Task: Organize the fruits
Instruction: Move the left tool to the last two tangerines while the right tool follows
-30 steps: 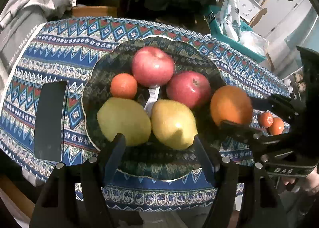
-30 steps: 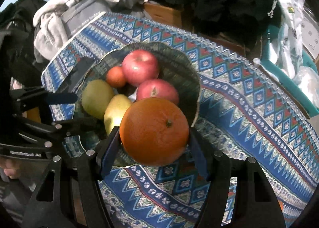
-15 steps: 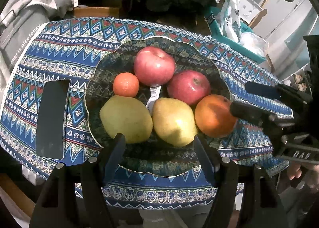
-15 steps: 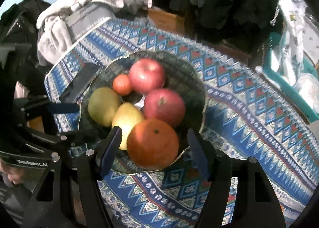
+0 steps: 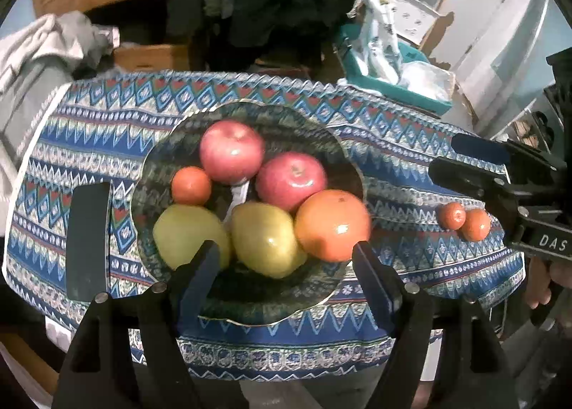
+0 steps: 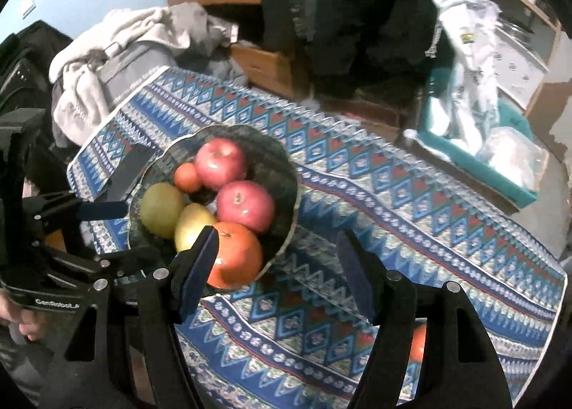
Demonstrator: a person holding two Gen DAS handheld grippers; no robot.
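a dark patterned bowl (image 5: pixel 343 155) is seen on a blue patterned tablecloth (image 5: pixel 404 144); in it are held 2 red apples (image 5: pixel 231 151), 2 yellow-green pears (image 5: pixel 266 239), a small tangerine (image 5: pixel 191 185) and a large orange (image 5: pixel 332 225), which is set at the bowl's right rim. 2 more small tangerines (image 5: pixel 464 219) are left on the cloth, well apart from the bowl. the left gripper (image 5: pixel 286 259) is held open and empty at the bowl's near edge. the right gripper (image 6: pixel 277 251) is also spread open and empty, just beside the orange.

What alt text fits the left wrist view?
A patterned bowl on a blue tablecloth holds two apples, two pears, a large orange and a small one. Two mandarins lie outside near the open right gripper.
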